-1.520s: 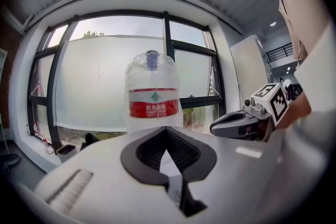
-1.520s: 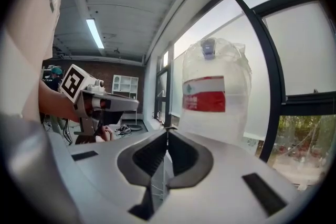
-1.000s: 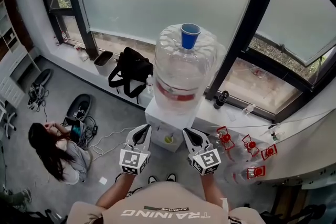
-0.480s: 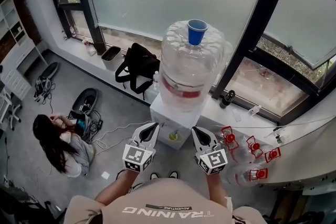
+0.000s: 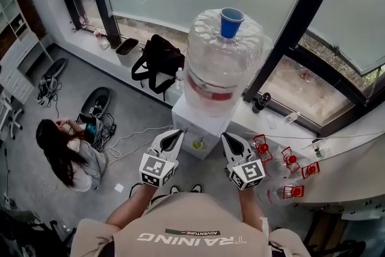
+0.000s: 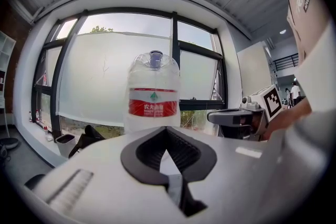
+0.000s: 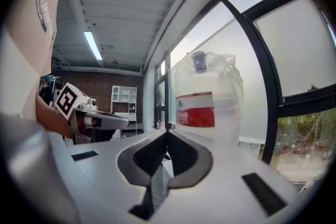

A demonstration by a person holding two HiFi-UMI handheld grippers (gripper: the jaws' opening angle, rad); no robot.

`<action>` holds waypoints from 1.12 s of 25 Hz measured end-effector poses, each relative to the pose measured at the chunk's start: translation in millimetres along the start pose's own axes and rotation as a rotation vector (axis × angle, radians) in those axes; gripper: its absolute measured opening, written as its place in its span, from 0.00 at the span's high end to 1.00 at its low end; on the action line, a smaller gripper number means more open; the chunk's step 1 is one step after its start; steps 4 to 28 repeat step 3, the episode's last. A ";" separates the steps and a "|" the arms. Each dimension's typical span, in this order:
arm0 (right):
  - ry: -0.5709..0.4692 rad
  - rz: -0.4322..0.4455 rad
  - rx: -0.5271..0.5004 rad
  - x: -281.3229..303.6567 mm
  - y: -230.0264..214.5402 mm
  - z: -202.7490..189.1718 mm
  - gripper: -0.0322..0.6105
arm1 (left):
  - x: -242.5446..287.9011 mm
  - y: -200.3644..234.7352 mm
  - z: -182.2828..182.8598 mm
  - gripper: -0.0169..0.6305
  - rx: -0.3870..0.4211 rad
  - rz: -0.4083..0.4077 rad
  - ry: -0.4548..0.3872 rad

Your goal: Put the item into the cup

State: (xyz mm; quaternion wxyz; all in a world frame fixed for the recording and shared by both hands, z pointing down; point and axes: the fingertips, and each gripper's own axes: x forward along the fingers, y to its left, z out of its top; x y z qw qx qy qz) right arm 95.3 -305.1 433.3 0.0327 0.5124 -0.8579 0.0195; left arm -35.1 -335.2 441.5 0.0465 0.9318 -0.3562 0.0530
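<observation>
A blue cup [image 5: 231, 14] stands upright on top of a big clear water bottle [image 5: 219, 69] with a red label, mounted on a white dispenser [image 5: 186, 123]. A small yellow-green thing [image 5: 198, 144] lies on the dispenser's front ledge. My left gripper [image 5: 178, 134] and right gripper [image 5: 227, 136] hover side by side just before that ledge, both shut and holding nothing. In the left gripper view the jaws [image 6: 167, 129] meet below the bottle [image 6: 152, 97] and cup [image 6: 156, 59]. The right gripper view shows shut jaws [image 7: 168, 132], the bottle [image 7: 207, 97] and the cup [image 7: 198, 61].
A person [image 5: 63, 150] sits on the floor at the left among cables. A black bag [image 5: 157, 63] and a dark bin [image 5: 126, 51] rest by the window sill. Several clear bottles with red caps [image 5: 289, 171] lie right of the dispenser.
The head view has drifted, so the bottle and cup now sit further right and higher. Both grippers stay shut, side by side before the dispenser.
</observation>
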 end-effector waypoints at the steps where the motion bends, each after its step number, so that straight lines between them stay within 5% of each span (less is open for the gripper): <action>1: -0.002 0.001 0.003 0.8 -0.7 -0.4 0.93 | 1.2 1.4 -1.8 0.96 0.001 0.002 0.001; 28: -0.006 0.004 0.009 2.4 -2.0 -1.7 0.93 | 3.5 4.3 -6.2 0.96 0.001 0.008 0.006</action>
